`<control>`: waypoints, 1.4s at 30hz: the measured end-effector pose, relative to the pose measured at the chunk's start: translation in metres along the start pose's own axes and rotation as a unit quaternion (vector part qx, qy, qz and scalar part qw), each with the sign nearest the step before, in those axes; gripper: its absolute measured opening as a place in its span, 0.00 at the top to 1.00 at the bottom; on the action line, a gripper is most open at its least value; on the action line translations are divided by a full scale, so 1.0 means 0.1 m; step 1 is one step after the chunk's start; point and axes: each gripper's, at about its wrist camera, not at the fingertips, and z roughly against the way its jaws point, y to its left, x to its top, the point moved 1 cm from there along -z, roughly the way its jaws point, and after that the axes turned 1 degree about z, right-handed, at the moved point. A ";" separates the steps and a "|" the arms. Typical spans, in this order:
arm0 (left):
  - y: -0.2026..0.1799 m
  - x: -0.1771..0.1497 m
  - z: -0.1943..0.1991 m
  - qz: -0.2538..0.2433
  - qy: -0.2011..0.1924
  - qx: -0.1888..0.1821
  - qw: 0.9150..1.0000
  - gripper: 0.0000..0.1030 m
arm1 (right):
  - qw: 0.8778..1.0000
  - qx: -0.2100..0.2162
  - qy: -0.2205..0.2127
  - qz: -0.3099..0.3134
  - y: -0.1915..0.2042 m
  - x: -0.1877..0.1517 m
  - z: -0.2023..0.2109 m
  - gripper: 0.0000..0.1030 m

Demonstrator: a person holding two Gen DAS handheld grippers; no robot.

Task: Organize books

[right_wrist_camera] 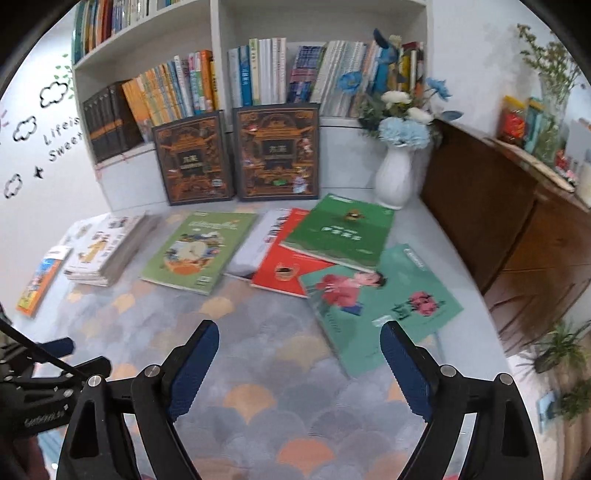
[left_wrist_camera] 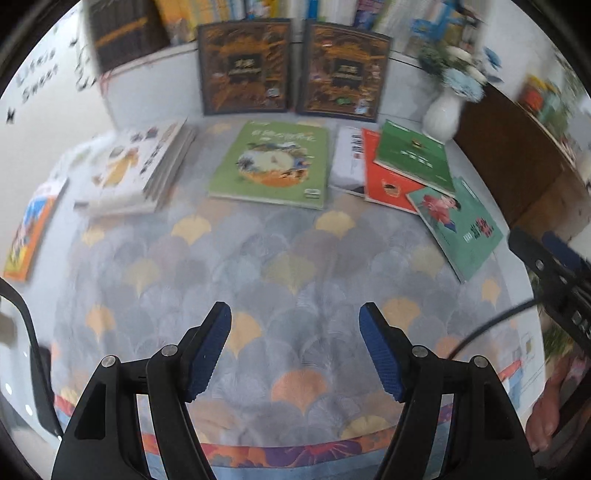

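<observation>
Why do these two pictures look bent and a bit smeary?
Left wrist view: fisheye lens bows the edges, dark corners, motion blur smears the white vase and bookshelf. Right wrist view: same curved distortion, slightly sharper; the teal book is soft, light even, no harsh glare.

A home reading corner: bookshelf (right_wrist_camera: 258, 74), patterned rug (right_wrist_camera: 280, 350), vase (right_wrist_camera: 393, 177)

Two dark ornate books (right_wrist_camera: 236, 155) stand upright; five loose books (right_wrist_camera: 199, 251) and one stack (right_wrist_camera: 107, 251) lie flat; one vase (right_wrist_camera: 395, 177).
</observation>
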 end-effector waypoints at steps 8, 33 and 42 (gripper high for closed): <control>0.37 0.30 -0.02 -0.003 -0.023 0.031 0.999 0.32 | 0.999 0.043 -0.006 0.009 0.22 0.13 -0.13 0.15; 1.08 1.65 -1.92 0.017 0.071 -0.070 0.995 0.36 | 0.948 0.147 0.210 -0.189 0.95 0.42 -2.53 0.51; 1.05 1.66 -2.04 0.021 0.085 -0.108 0.990 0.35 | 0.953 0.147 0.212 -0.157 1.08 0.47 -2.63 0.50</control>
